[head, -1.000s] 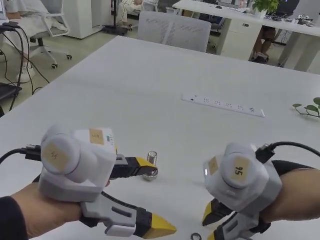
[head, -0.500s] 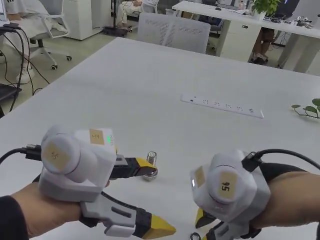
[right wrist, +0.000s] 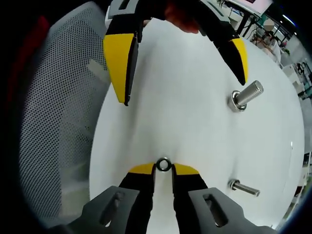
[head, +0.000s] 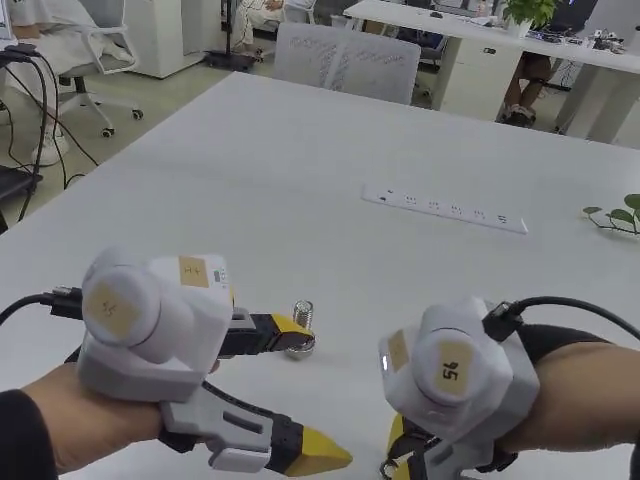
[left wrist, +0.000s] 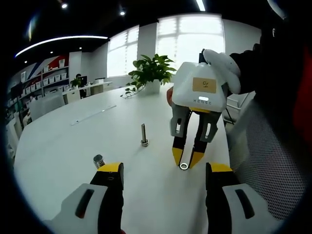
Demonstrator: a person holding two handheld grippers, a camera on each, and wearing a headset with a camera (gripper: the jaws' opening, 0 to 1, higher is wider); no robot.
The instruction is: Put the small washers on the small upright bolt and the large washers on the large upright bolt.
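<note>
A small steel washer (right wrist: 163, 164) lies flat on the white table (head: 300, 180) near its front edge. My right gripper (right wrist: 164, 168) points down at it, the yellow tips pinched on either side of the ring (left wrist: 184, 165). The right gripper (head: 396, 466) is at the bottom of the head view. My left gripper (head: 310, 395) hovers open and empty to the left, jaws wide apart. The thick upright bolt (head: 303, 314) stands just beyond its upper jaw. In the left gripper view the thin upright bolt (left wrist: 144, 134) stands farther out, with the thick bolt (left wrist: 99, 160) to its left.
A white power strip (head: 445, 211) lies mid-table. Plant leaves (head: 620, 215) reach in at the right edge. A grey mesh chair (head: 345, 62) stands at the far side, and another mesh seat (right wrist: 58, 122) lies just past the near edge.
My right gripper has moved left and down to the washer, and its jaws have closed in on it. The left gripper has stayed put.
</note>
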